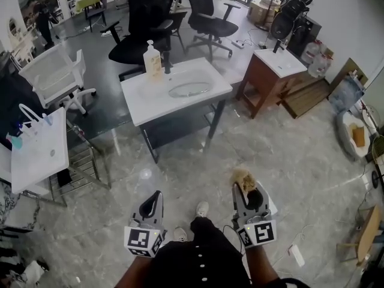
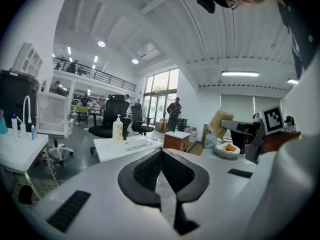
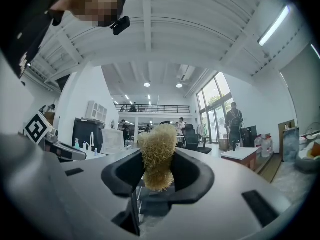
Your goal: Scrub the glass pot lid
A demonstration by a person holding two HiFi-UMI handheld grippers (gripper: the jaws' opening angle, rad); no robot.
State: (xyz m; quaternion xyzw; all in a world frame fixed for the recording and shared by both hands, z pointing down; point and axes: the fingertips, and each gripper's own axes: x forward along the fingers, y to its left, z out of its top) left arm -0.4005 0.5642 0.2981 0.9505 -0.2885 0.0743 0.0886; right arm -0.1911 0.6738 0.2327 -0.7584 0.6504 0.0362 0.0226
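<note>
A glass pot lid (image 1: 191,89) lies in the basin of the white sink table (image 1: 144,101), well ahead of both grippers. A soap pump bottle (image 1: 152,60) stands at the table's back left corner. My left gripper (image 1: 155,198) hangs low over the floor, shut with nothing between its pads (image 2: 150,171). My right gripper (image 1: 246,191) is beside it, shut on a tan loofah scrubber (image 1: 243,177). The scrubber (image 3: 157,156) sticks up between that gripper's pads in the right gripper view. In the left gripper view the sink table (image 2: 125,146) and the bottle (image 2: 118,129) are far off.
Black office chairs (image 1: 147,23) stand behind the sink table. Another white sink unit (image 1: 39,152) is at the left, with a white chair (image 1: 57,74) behind it. A wooden cabinet with a basin (image 1: 273,71) stands at the right. A person (image 2: 173,113) is in the far background.
</note>
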